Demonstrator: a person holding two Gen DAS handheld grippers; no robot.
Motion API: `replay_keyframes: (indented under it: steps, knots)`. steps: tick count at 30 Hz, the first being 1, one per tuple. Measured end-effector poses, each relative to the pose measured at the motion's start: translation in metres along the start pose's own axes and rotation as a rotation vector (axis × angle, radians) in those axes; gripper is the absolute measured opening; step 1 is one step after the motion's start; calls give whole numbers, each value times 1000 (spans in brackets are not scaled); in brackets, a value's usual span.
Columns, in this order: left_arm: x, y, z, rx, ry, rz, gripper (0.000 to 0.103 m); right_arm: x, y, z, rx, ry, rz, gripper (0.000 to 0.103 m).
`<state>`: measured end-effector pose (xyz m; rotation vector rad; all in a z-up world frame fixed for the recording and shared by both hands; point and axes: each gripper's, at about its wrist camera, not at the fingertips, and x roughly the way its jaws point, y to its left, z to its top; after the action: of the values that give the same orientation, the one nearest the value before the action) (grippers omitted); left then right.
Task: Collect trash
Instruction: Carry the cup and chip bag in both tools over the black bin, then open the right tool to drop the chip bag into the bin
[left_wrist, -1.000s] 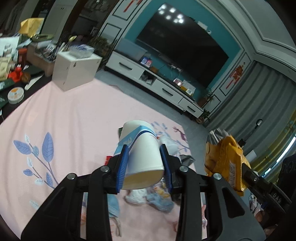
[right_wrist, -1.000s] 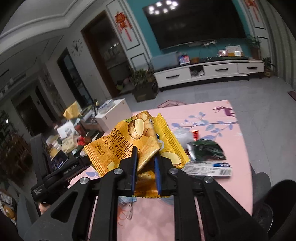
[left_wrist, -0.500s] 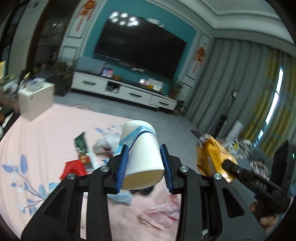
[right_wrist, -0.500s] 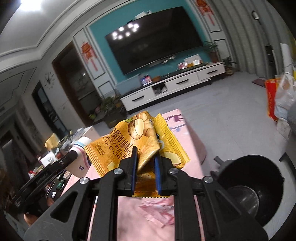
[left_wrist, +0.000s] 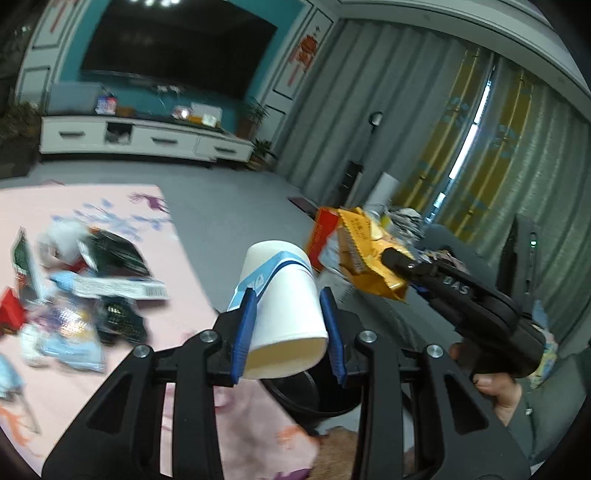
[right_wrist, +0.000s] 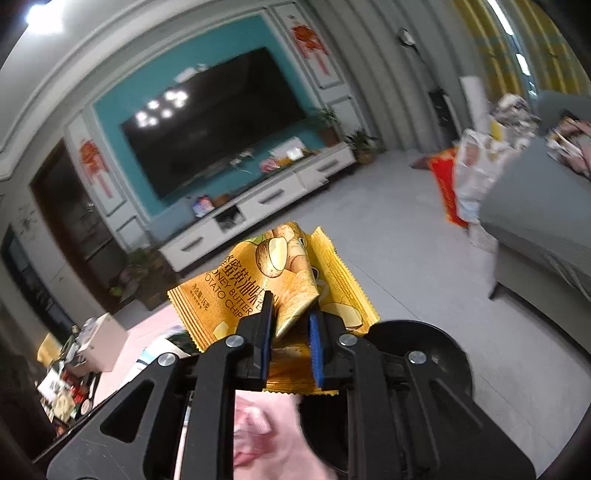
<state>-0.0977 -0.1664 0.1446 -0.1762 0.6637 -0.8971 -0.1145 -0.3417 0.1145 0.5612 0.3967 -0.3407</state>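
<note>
A white paper cup (left_wrist: 284, 306) with a blue band lies sideways between the blue pads of my left gripper (left_wrist: 287, 325), which is shut on it. My right gripper (right_wrist: 291, 332) is shut on a crumpled yellow potato chip bag (right_wrist: 269, 280); in the left wrist view that bag (left_wrist: 365, 247) hangs at the right, held out by the other gripper and a hand (left_wrist: 495, 387). A black round bin (right_wrist: 436, 354) sits on the floor just below and behind both grippers, and its rim (left_wrist: 314, 402) shows under the cup.
Several wrappers and packets (left_wrist: 92, 280) lie scattered on the pink mat (left_wrist: 110, 206) at the left. A grey sofa (right_wrist: 539, 221) stands at the right, with a red bag (right_wrist: 447, 192) and a white bag beside it. A white TV cabinet (left_wrist: 140, 136) lines the far wall.
Both grippers have swung right, away from the mat's middle toward the black bin, keeping the cup and chip bag. The trash pile slid to the left; the bin came into view below.
</note>
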Motion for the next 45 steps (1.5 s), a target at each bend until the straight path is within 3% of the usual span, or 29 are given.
replay_keyframes:
  steps: [5, 15, 21, 23, 25, 27, 28, 29, 33, 36, 41, 45]
  knots:
    - [50, -18, -13, -22, 112, -69, 36, 14, -31, -1, 60, 63, -37, 18]
    - [133, -38, -43, -22, 301, -71, 37, 51, -91, -12, 174, 239, -164, 18]
    - [158, -39, -58, -28, 373, -52, 36, 76, -112, -21, 205, 342, -216, 22]
    - [163, -36, -60, -40, 395, -69, 40, 81, -113, -25, 197, 370, -201, 22]
    - [166, -36, -62, -41, 410, -78, 59, 83, -108, -24, 165, 383, -206, 27]
    - [159, -35, -61, -33, 390, -63, 73, 84, -105, -23, 161, 381, -194, 46]
    - [155, -34, -58, -29, 378, -55, 84, 82, -105, -22, 174, 373, -182, 69]
    - [151, -36, -55, -26, 365, -51, 88, 81, -104, -21, 175, 366, -187, 83]
    - [115, -25, -38, -30, 283, -23, 99, 74, -95, -16, 152, 330, -207, 85]
    - [78, -7, -21, -45, 207, 48, 100, 69, -85, -14, 150, 281, -212, 91]
    - [11, 46, 0, -91, 77, 250, 100, 62, -50, -11, 62, 169, -221, 96]
    - [-32, 102, 2, -152, 15, 419, 100, 57, -16, -14, -6, 76, -156, 100]
